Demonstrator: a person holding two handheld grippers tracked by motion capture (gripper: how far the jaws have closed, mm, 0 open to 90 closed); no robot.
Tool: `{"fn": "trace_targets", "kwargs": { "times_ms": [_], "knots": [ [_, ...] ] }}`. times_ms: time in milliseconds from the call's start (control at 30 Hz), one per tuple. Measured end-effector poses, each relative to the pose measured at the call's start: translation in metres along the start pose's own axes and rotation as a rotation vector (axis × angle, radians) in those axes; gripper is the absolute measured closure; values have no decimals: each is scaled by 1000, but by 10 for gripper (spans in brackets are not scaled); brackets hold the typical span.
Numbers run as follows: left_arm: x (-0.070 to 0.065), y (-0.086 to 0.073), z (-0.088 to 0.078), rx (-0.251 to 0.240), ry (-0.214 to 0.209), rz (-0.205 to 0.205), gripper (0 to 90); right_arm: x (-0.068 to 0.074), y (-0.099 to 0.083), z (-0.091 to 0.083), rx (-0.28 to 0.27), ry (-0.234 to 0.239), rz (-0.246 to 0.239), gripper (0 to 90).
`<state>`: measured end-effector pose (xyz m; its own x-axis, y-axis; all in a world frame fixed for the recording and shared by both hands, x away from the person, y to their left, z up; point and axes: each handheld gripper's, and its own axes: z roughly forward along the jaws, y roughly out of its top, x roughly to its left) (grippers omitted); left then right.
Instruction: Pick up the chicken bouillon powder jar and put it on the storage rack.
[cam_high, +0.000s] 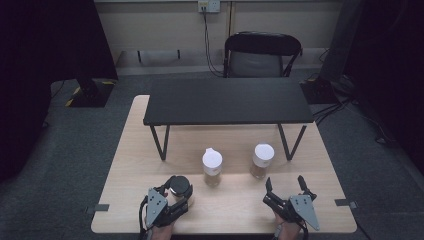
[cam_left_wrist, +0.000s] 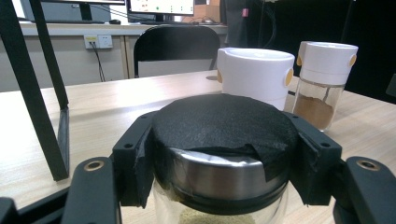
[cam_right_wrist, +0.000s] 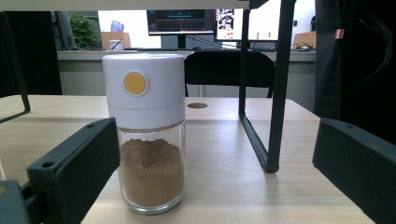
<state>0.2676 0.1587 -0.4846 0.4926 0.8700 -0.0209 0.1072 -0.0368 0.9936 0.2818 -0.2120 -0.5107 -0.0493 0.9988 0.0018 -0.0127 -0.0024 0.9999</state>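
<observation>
My left gripper (cam_high: 180, 194) is shut on a glass jar with a black lid (cam_high: 179, 186) at the table's front left. In the left gripper view both jaws press the sides of that black-lidded jar (cam_left_wrist: 224, 158), which holds a pale powder. Two white-capped glass shakers stand mid-table: the left shaker (cam_high: 212, 167) and the right shaker (cam_high: 262, 160), both with brown powder. My right gripper (cam_high: 285, 186) stands open just in front of the right shaker. In the right gripper view that shaker (cam_right_wrist: 147, 135) stands ahead, left of centre, apart from the jaws.
A low black shelf on thin metal legs (cam_high: 227, 101) spans the far half of the wooden table (cam_high: 235, 210). Its right leg (cam_right_wrist: 268, 116) stands just behind and right of the right shaker. A black chair (cam_high: 261, 55) sits beyond the table.
</observation>
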Motion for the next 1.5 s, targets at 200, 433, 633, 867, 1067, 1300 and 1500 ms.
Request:
{"fn": "trace_targets", "kwargs": {
  "times_ms": [200,433,633,867,1067,1300,1500],
  "knots": [
    [2,5,0,0,2,2,346,0,0,0,0,0,0,0],
    [2,10,0,-6,5,11,347,0,0,0,0,0,0,0],
    [3,12,0,-1,2,9,348,0,0,0,0,0,0,0],
    [3,15,1,1,-1,12,348,0,0,0,0,1,0,0],
    [4,20,0,-4,-3,19,348,0,0,0,0,1,1,0],
    [5,24,1,-6,0,19,349,0,0,0,0,2,1,0],
    [7,29,3,-1,-4,21,349,0,0,0,0,2,0,0]
  ]
}}
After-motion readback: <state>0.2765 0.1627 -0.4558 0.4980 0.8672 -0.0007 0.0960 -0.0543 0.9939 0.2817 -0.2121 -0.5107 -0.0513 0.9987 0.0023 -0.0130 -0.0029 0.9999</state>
